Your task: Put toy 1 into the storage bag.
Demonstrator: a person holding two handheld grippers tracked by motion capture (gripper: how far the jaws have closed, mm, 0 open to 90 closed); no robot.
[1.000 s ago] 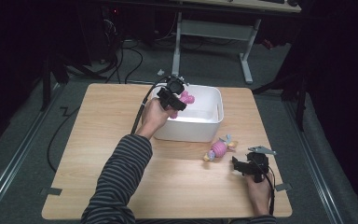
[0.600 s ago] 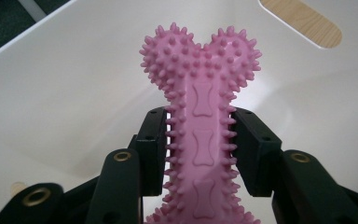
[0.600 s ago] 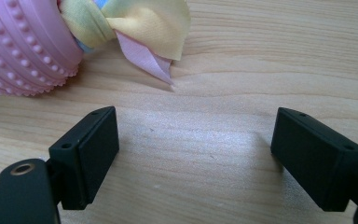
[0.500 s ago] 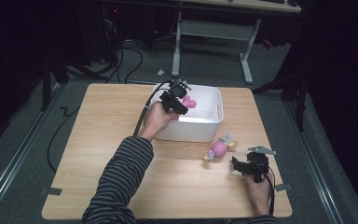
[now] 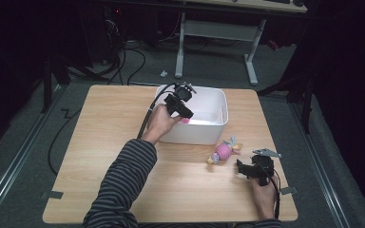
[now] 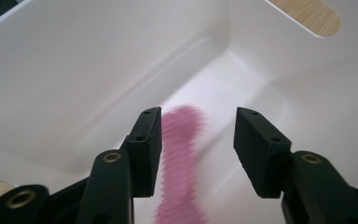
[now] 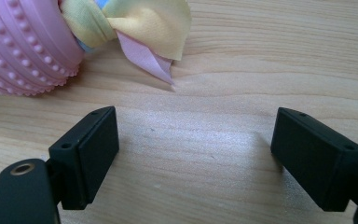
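Note:
My left gripper (image 5: 186, 113) hangs over the white bin (image 5: 195, 135), pointing down into it. Its jaws have just been opening and stand apart. A blurred pink ridged toy (image 6: 179, 172) shows between and below them, free of the pads, over the bin's white floor (image 6: 242, 84); the high view has it (image 5: 186, 121) low inside the bin. My right gripper (image 5: 242, 168) rests low at the table's right front, open with bare wood between its jaws (image 7: 196, 135). Just beyond it lies a pink knobbly toy (image 7: 23, 46) with yellow and lilac cloth tails (image 7: 140, 23), also (image 5: 223, 151).
The wooden table (image 5: 100, 156) has open room at the left and front. The bin stands at the back middle. A desk frame (image 5: 218, 33) and cables (image 5: 133, 61) lie on the floor behind. Dark floor rails run along both sides.
The left jaws have opened and the pink toy they held has dropped lower into the bin. The right hand and the knobbly toy have not moved.

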